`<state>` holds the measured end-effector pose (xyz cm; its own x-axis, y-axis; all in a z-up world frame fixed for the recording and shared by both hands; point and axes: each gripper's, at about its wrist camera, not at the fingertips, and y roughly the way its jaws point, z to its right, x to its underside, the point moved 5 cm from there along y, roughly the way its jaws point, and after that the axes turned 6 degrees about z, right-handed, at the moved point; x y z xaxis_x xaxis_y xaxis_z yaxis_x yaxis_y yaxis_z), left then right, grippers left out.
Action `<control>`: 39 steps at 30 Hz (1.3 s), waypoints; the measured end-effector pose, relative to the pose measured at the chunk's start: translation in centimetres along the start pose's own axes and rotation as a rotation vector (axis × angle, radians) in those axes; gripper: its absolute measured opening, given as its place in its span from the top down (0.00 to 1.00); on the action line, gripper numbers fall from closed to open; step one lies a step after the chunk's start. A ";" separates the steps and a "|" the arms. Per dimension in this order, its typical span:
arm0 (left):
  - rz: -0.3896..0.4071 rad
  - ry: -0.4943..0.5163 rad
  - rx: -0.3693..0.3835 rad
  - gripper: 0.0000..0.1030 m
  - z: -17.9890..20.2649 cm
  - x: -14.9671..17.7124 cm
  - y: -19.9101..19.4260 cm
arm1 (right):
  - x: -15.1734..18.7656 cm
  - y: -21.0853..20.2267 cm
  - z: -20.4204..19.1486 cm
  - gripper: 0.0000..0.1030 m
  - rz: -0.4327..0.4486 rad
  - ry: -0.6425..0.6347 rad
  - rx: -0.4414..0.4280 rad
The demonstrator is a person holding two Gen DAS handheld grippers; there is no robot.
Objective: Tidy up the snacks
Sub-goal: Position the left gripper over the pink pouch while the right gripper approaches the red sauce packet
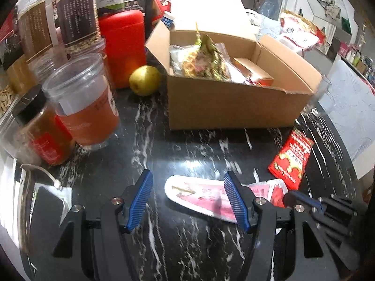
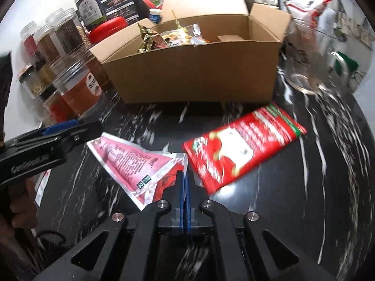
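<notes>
Two loose snack packets lie on the black marbled table (image 2: 304, 187) before the open brown cardboard box (image 2: 192, 75). The flat pink-and-white foil pouch (image 2: 131, 161) looks light, limp and slick; its sealed corner is the place to hold. The right tongs (image 2: 185, 178) are pinched on that corner. The glossy red plastic packet (image 2: 241, 145) lies just beside. The left tongs (image 1: 187, 199) stand half open, empty.

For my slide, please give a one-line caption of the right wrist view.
Right gripper shut on the corner of a pink snack pouch, beside a red packet before the cardboard box.
</notes>
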<state>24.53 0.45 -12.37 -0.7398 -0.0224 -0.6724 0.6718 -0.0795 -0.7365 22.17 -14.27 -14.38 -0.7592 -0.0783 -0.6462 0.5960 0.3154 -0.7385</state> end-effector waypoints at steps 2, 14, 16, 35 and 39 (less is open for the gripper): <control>-0.020 0.023 0.006 0.39 0.7 0.7 0.0 | 0.8 -0.8 -0.5 0.98 0.005 0.019 -0.015; -0.074 0.001 0.001 0.39 1.9 3.8 -0.7 | 3.0 -3.7 -2.3 0.43 0.040 0.067 -0.047; -0.083 -0.029 0.000 0.39 1.9 3.8 -0.4 | 3.0 -4.2 -2.0 0.43 0.051 0.061 -0.026; -0.135 -0.018 -0.043 0.26 5.2 2.9 2.9 | 2.0 -5.2 4.8 0.32 0.112 0.164 0.082; -0.103 0.060 0.026 0.26 6.6 2.5 3.4 | 0.6 -4.2 5.3 0.28 0.117 0.169 0.084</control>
<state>24.68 -6.46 -16.07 -0.8009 0.0465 -0.5969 0.5905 -0.1039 -0.8004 20.61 -20.61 -12.66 -0.7127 0.1162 -0.6918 0.6966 0.2330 -0.6786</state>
